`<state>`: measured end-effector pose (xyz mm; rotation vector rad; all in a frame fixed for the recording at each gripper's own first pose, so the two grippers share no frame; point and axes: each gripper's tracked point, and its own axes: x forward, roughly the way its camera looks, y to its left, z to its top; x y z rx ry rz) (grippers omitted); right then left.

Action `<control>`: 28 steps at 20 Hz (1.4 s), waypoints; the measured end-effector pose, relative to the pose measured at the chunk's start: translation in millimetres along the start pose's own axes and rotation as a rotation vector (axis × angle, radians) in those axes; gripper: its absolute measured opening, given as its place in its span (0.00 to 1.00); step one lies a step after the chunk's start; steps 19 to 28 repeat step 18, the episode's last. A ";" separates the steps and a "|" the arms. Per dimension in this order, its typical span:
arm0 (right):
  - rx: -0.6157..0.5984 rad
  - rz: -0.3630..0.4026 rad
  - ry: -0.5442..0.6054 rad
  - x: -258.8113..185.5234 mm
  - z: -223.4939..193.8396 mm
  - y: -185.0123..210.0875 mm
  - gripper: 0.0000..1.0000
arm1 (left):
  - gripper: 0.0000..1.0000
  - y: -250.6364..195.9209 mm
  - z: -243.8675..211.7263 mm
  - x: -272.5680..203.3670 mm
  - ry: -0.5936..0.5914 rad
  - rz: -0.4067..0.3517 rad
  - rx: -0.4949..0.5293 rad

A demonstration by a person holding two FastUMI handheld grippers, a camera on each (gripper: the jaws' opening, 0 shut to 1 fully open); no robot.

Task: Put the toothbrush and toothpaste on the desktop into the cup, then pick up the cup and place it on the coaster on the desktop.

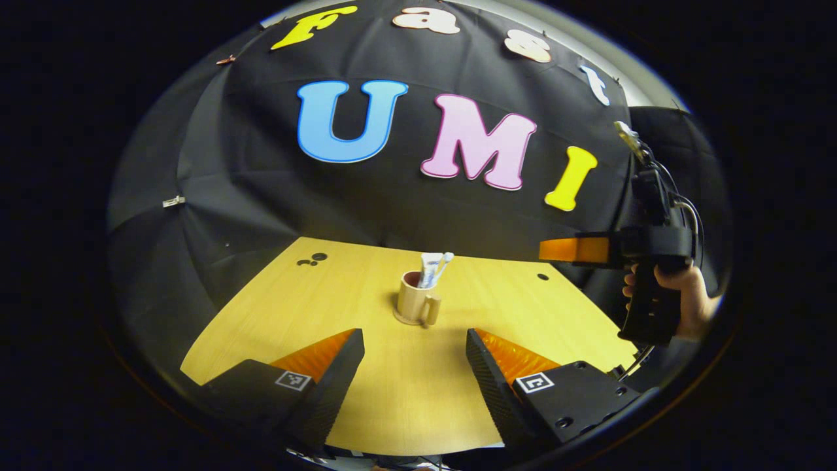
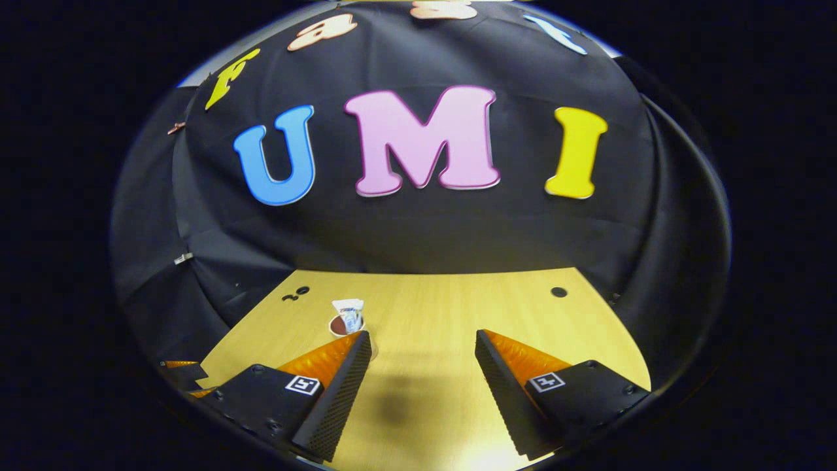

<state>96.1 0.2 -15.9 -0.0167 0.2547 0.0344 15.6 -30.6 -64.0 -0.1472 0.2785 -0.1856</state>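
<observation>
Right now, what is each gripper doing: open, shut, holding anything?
Left gripper: open, holding nothing, fingers apart short of the beige handled cup.
Right gripper: open, holding nothing, above the yellow wooden desktop.

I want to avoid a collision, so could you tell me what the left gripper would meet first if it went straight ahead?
Probably the cup, which stands on the desktop ahead of the open left gripper, though depth is unclear.
</observation>
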 end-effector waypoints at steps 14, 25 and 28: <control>0.022 -0.209 -0.133 -118.2 -2.7 -52.8 0.98 | 0.98 -31.6 129.6 -24.3 -0.207 -0.071 0.043; 0.048 -0.195 -0.162 -118.2 13.0 -47.1 0.98 | 0.98 -29.3 136.4 -31.3 -0.257 -0.048 0.088; 0.048 -0.195 -0.162 -118.2 13.0 -47.1 0.98 | 0.98 -29.3 136.4 -31.3 -0.257 -0.048 0.088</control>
